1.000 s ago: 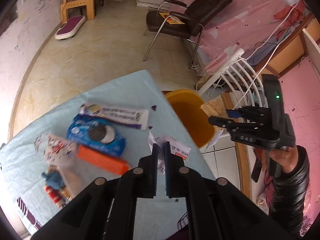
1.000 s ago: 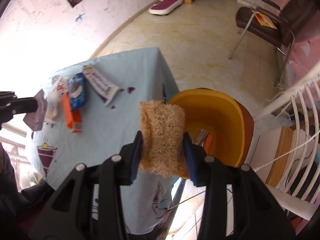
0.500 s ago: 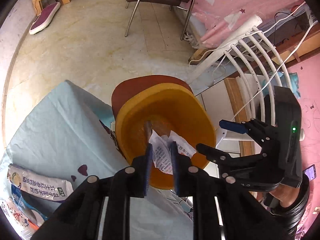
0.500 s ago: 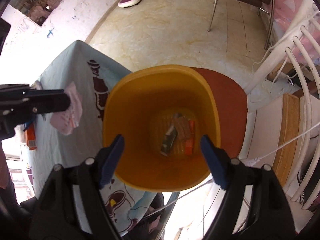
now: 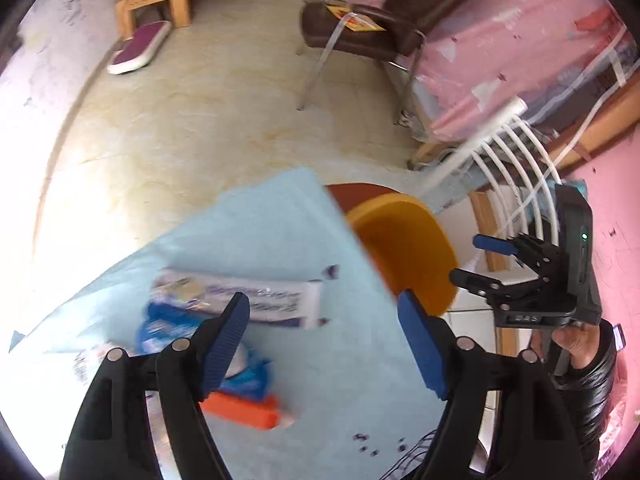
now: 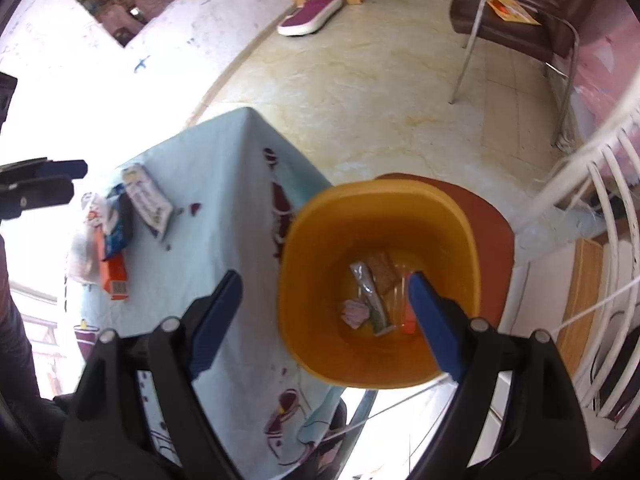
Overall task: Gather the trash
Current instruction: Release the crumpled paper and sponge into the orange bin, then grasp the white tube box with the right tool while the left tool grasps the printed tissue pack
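Moved: both grippers have let go since the earlier frames; the paper scrap from the left one and the sponge from the right one now lie in the bin.
Left gripper (image 5: 323, 334): jaws have just been opening and stand wide apart, nothing between them; it hangs over the table, beside the bin, pointing steeply down.
Right gripper (image 6: 325, 303): jaws have just been opening and stand wide apart, nothing between them; it hangs above the bin's mouth, its right finger (image 6: 434, 322) crossing the view into the bin.
Bin (image 6: 316, 280): orange, open-topped, just beside the table's edge, on a reddish-brown base (image 6: 494, 220).
Trash in bin: brown sponge (image 6: 382, 272), grey wrapper (image 6: 368, 292), crumpled pale scrap (image 6: 355, 313), and something orange half hidden behind the right finger.
Table (image 5: 280, 232): covered with a light blue cloth, to the bin's left.
Trash still on table: white packet (image 5: 256, 298) nearest the bin; blue packet (image 5: 168, 322) and orange box (image 5: 246, 408) further from it, the blue one partly behind the left finger; blurred in the left view.
Hand (image 5: 576, 344): in a black sleeve, grips the right gripper's handle, on the bin's far side from the table.
Chair (image 6: 516, 28): dark, on the floor well apart from the bin.
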Demonstrator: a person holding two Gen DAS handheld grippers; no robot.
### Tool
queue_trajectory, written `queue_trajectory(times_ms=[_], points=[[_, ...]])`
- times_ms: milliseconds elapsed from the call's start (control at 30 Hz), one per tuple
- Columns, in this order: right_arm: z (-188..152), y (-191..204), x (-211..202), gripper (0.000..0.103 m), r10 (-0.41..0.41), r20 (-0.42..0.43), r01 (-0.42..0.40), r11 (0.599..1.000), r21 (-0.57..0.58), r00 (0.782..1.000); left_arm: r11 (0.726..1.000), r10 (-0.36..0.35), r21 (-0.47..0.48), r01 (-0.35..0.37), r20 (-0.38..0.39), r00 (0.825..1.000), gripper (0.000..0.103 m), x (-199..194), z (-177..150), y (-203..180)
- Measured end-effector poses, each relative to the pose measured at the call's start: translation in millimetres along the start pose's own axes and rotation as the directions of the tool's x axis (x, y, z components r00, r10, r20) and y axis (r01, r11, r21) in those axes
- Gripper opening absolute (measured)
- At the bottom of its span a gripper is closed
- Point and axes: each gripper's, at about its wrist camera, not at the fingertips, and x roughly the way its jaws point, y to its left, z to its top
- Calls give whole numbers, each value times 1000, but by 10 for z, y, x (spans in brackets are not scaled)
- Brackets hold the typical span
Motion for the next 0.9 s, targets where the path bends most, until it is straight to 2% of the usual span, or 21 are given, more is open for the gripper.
queue_trajectory(times_ms=[33, 133, 267, 400, 467, 633, 900], points=[[57, 179, 20, 93, 25, -4, -25, 999, -35, 1000, 998, 41, -44, -40, 14, 999, 74, -162, -64, 236], [262, 720, 79, 96, 82, -14, -84, 987, -134, 996, 977, 127, -175, -119, 35, 991, 76, -506, -302, 869], [474, 1403, 208, 97, 98, -61, -111, 961, -253, 993, 945, 186, -271, -184, -18, 982, 76, -615, -673, 1485], [573, 1865, 348, 97, 60, -107, -93, 934, -346, 992, 928, 177, -318, -195, -85, 981, 76, -453, -959, 1915], [582, 2006, 432, 97, 16, -117, -60, 919, -391, 993, 918, 99, -374, -131, -103, 990, 76, -312, -994, 2084], [657, 2116, 563, 97, -32, -140, -31, 903, -429, 990, 881, -5, -471, -37, -89, 996, 76, 2, -845, 2134], [650, 2080, 611, 97, -80, -168, -11, 878, -479, 983, 884, -16, -466, -34, -102, 995, 76, 178, -703, 1958]])
